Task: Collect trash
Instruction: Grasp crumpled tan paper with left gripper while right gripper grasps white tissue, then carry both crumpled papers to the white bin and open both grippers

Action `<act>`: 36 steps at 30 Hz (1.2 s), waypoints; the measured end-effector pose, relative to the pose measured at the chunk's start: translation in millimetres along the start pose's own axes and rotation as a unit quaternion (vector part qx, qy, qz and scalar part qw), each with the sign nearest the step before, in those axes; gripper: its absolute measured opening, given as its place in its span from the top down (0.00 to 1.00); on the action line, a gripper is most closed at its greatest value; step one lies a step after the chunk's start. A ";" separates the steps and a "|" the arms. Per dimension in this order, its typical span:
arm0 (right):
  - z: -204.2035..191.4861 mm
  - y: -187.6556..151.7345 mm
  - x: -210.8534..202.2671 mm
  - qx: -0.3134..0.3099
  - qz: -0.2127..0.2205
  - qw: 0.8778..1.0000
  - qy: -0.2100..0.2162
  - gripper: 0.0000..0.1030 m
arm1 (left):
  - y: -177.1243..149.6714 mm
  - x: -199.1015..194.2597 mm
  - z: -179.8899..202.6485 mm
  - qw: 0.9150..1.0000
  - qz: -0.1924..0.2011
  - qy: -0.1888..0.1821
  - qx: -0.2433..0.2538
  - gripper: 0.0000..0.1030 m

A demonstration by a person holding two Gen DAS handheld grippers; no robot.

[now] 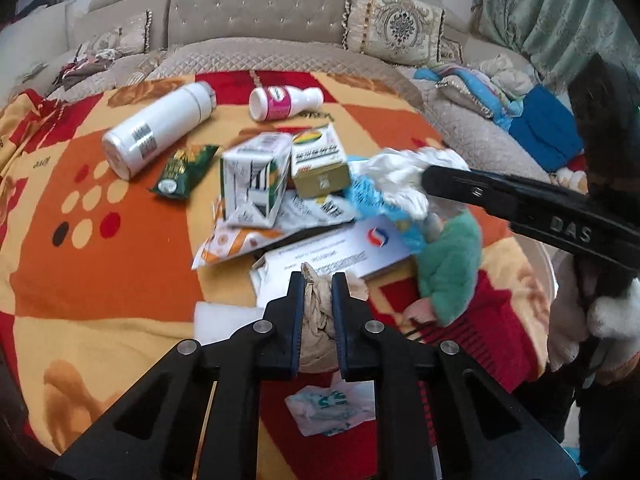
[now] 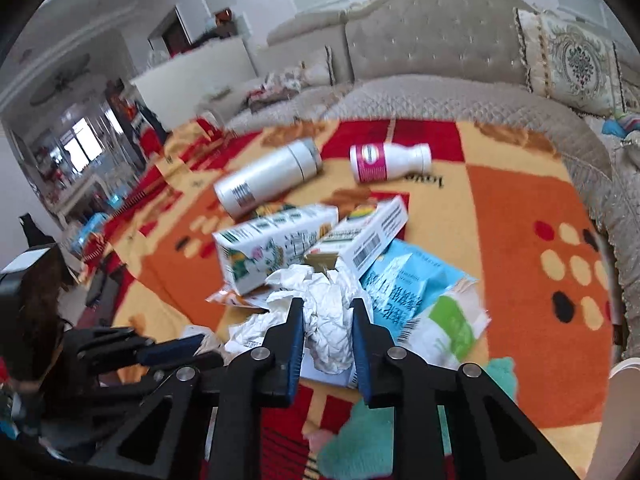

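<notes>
My left gripper (image 1: 317, 280) is shut on a crumpled beige tissue (image 1: 318, 312) above the blanket. My right gripper (image 2: 325, 307) is shut on a crumpled white paper wad (image 2: 328, 320); in the left wrist view it reaches in from the right holding that wad (image 1: 400, 172). Trash lies in a pile on the orange and red blanket (image 1: 120, 264): a milk carton (image 1: 256, 180), a small gold box (image 1: 320, 160), a green sachet (image 1: 182, 170), a blue wrapper (image 2: 404, 284), a white envelope (image 1: 340, 252), a pink-labelled bottle (image 1: 284, 102) and a white flask (image 1: 156, 130).
A beige sofa (image 1: 260, 12) with patterned cushions (image 1: 394, 24) stands behind the blanket. A green plush toy (image 1: 452, 264) lies at the right of the pile. A crumpled printed tissue (image 1: 332, 404) lies under my left gripper. Clothes (image 1: 532, 112) lie on the sofa at right.
</notes>
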State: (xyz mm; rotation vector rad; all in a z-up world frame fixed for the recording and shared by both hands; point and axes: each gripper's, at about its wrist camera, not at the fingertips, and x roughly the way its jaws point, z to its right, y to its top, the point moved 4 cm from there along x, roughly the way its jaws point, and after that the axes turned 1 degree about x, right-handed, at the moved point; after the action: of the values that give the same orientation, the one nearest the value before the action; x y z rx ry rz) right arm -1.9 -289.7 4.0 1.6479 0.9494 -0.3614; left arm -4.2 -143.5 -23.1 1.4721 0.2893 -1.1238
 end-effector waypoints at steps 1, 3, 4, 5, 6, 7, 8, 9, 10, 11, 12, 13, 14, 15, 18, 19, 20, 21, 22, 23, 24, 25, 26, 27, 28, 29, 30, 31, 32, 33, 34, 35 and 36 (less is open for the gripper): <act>3.4 -0.3 -9.5 0.005 0.008 1.000 0.003 0.80 | 2.4 -1.3 2.5 1.000 0.003 0.000 0.000 0.90; 9.5 -1.8 -23.8 0.010 0.019 1.000 0.003 0.80 | 8.8 -8.8 11.3 1.000 0.013 -0.007 0.003 0.90; 13.7 -3.0 -32.7 0.013 0.025 1.000 0.000 0.80 | 12.7 -11.7 16.7 1.000 0.017 -0.011 0.005 0.90; 19.5 -4.1 -42.2 0.016 0.032 0.999 -0.004 0.80 | 17.1 -15.4 24.3 1.000 0.022 -0.017 0.009 0.90; 26.8 -5.5 -52.4 0.020 0.039 0.999 -0.011 0.80 | 22.0 -18.0 33.1 0.999 0.026 -0.024 0.014 0.90; 31.9 -6.7 -58.5 0.023 0.043 0.999 -0.017 0.80 | 25.2 -19.3 39.4 0.999 0.028 -0.030 0.017 0.90; 41.1 -8.7 -68.1 0.029 0.047 0.998 -0.025 0.80 | 30.0 -20.0 49.4 0.999 0.030 -0.039 0.023 0.90; 49.8 -10.8 -75.9 0.035 0.050 0.998 -0.032 0.80 | 34.2 -19.8 57.7 0.998 0.030 -0.045 0.027 0.90; 60.7 -14.0 -84.7 0.043 0.054 0.997 -0.043 0.80 | 38.3 -19.0 66.6 0.998 0.030 -0.052 0.032 0.90; 73.4 -19.0 -95.1 0.053 0.057 0.995 -0.055 0.80 | 43.1 -17.8 78.3 0.997 0.030 -0.059 0.039 0.90; 82.3 -22.2 -101.8 0.060 0.059 0.994 -0.063 0.80 | 46.9 -16.2 88.2 0.996 0.030 -0.064 0.045 0.90; 93.3 -26.4 -109.9 0.068 0.062 0.993 -0.073 0.80 | 50.3 -14.3 99.8 0.996 0.031 -0.070 0.052 0.90; 106.1 -31.4 -119.1 0.079 0.064 0.991 -0.085 0.80 | 53.7 -11.8 114.2 0.995 0.030 -0.078 0.060 0.90; 119.0 -37.3 -127.0 0.090 0.065 0.989 -0.096 0.80 | 55.5 -9.5 126.8 0.994 0.029 -0.084 0.067 0.90; 156.6 -57.7 -144.7 0.126 0.060 0.982 -0.129 0.80 | 62.0 2.9 165.8 0.991 0.022 -0.104 0.084 0.90; 170.0 -65.9 -149.0 0.138 0.055 0.979 -0.140 0.80 | 63.1 7.1 179.2 0.990 0.019 -0.111 0.089 0.90; 181.2 -73.1 -153.0 0.148 0.052 0.976 -0.150 0.80 | 64.0 13.0 193.6 0.988 0.014 -0.119 0.095 0.90; 194.1 -82.0 -156.9 0.161 0.048 0.973 -0.160 0.80 | 64.1 17.4 205.2 0.987 0.010 -0.125 0.099 0.90; 205.3 -90.3 -160.8 0.171 0.045 0.970 -0.167 0.80 | 64.6 23.6 217.5 0.986 0.005 -0.130 0.103 0.90; 212.7 -95.8 -163.0 0.179 0.043 0.968 -0.172 0.80 | 64.7 31.8 230.7 0.985 -0.001 -0.134 0.108 0.90; 222.2 -102.1 -164.6 0.188 0.039 0.965 -0.179 0.80 | 64.9 38.9 241.2 0.984 -0.006 -0.137 0.112 0.90; 230.1 -107.7 -166.3 0.194 0.035 0.963 -0.185 0.80 | 64.1 48.1 254.6 0.983 -0.012 -0.140 0.118 0.90; 238.4 -113.5 -167.1 0.202 0.030 0.960 -0.191 0.80 | 62.8 53.6 263.0 0.982 -0.017 -0.141 0.121 0.90; 244.1 -118.7 -168.4 0.207 0.028 0.959 -0.194 0.80 | 61.6 60.4 271.3 0.982 -0.022 -0.144 0.122 0.90; 250.6 -124.0 -169.1 0.212 0.024 0.956 -0.199 0.80 | 59.6 66.9 281.1 0.981 -0.027 -0.147 0.123 0.90; 255.6 -129.4 -169.9 0.216 0.021 0.955 -0.204 0.80 | 58.1 74.3 289.8 0.980 -0.032 -0.149 0.124 0.90; 260.0 -133.6 -170.0 0.218 0.016 0.953 -0.210 0.80 | 56.8 82.0 298.3 0.980 -0.035 -0.150 0.124 0.90; 263.9 -138.1 -170.4 0.218 0.013 0.951 -0.218 0.80 | 55.4 86.6 303.3 0.980 -0.036 -0.149 0.125 0.90; 268.8 -143.4 -171.7 0.218 0.010 0.948 -0.231 0.80 | 53.4 92.4 309.4 0.980 -0.035 -0.145 0.129 0.89; 271.2 -145.9 -171.3 0.218 0.008 0.947 -0.237 0.80 | 51.1 96.3 314.2 0.980 -0.033 -0.142 0.133 0.88; 274.2 -148.4 -171.1 0.219 0.006 0.945 -0.243 0.80 | 48.4 100.3 319.0 0.980 -0.032 -0.140 0.141 0.88; 277.4 -150.8 -170.1 0.222 0.004 0.943 -0.247 0.80 | 45.8 103.9 324.0 0.978 -0.032 -0.140 0.149 0.87; 280.2 -153.0 -169.8 0.224 0.002 0.942 -0.251 0.75 | 43.6 106.6 326.8 0.978 -0.034 -0.140 0.153 0.85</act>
State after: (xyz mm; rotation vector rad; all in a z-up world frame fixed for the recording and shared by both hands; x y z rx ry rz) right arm -153.7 -609.2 -71.1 1.8299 0.4936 -1.0000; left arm -70.6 -483.6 -21.7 1.5537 -0.0326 -1.4624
